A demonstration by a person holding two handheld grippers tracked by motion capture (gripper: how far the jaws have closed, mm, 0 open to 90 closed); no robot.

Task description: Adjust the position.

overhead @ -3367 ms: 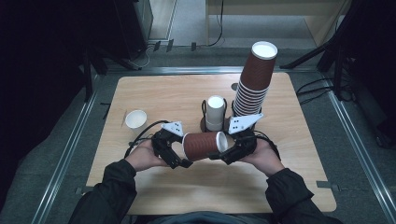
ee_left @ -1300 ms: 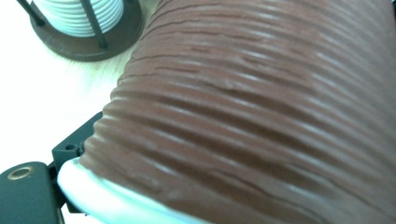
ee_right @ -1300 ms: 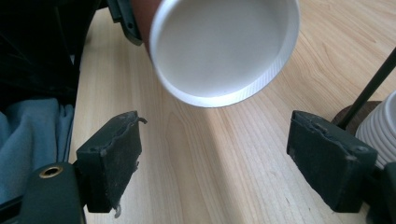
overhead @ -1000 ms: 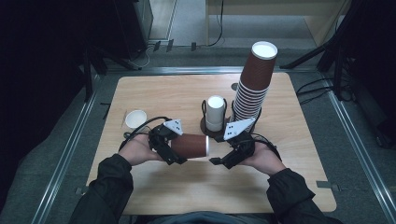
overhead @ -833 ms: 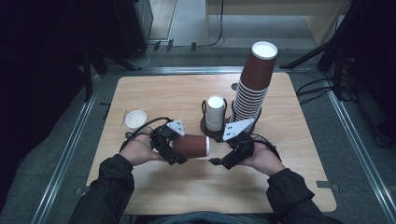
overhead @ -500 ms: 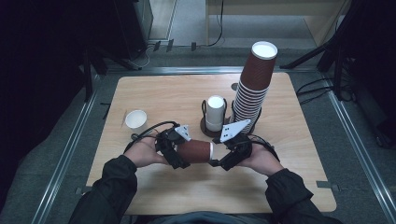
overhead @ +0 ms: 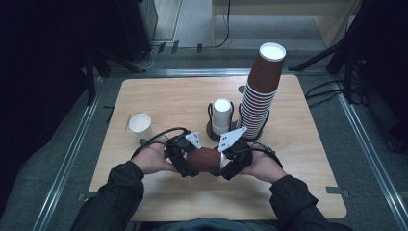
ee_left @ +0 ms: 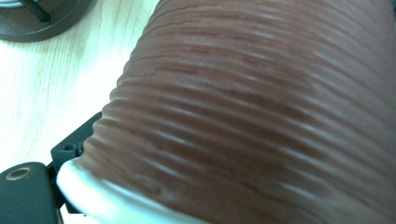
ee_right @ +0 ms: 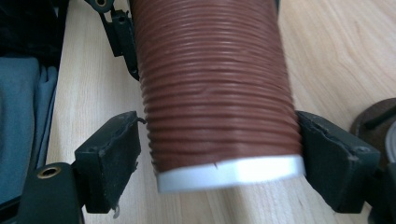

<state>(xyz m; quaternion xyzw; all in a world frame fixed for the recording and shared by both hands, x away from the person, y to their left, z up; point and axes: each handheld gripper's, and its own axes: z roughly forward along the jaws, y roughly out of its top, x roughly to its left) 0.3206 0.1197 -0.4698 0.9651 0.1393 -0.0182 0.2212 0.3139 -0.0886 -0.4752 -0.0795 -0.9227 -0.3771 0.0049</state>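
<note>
A brown ribbed paper cup (overhead: 204,160) with a white rim lies level above the table's front middle, between both grippers. My left gripper (overhead: 191,162) is shut on it from the left; in the left gripper view the cup (ee_left: 261,102) bulges close, with one black jaw at the lower left. My right gripper (overhead: 225,162) comes in from the right. In the right gripper view its jaws straddle the rim end of the cup (ee_right: 215,93): the right pad (ee_right: 327,158) sits against the wall, and a thin gap shows at the left pad (ee_right: 116,158).
Behind the hands, a tall leaning stack of brown cups (overhead: 262,91) stands in a dark holder, with a white cup (overhead: 222,114) upright on a round base (overhead: 211,131) beside it. A small white cup (overhead: 139,123) sits at the left. Wooden tabletop (overhead: 308,183) extends around.
My left gripper carried the cup to the right and slightly down, until its rim end came between the right gripper's jaws. The right hand barely moved.
</note>
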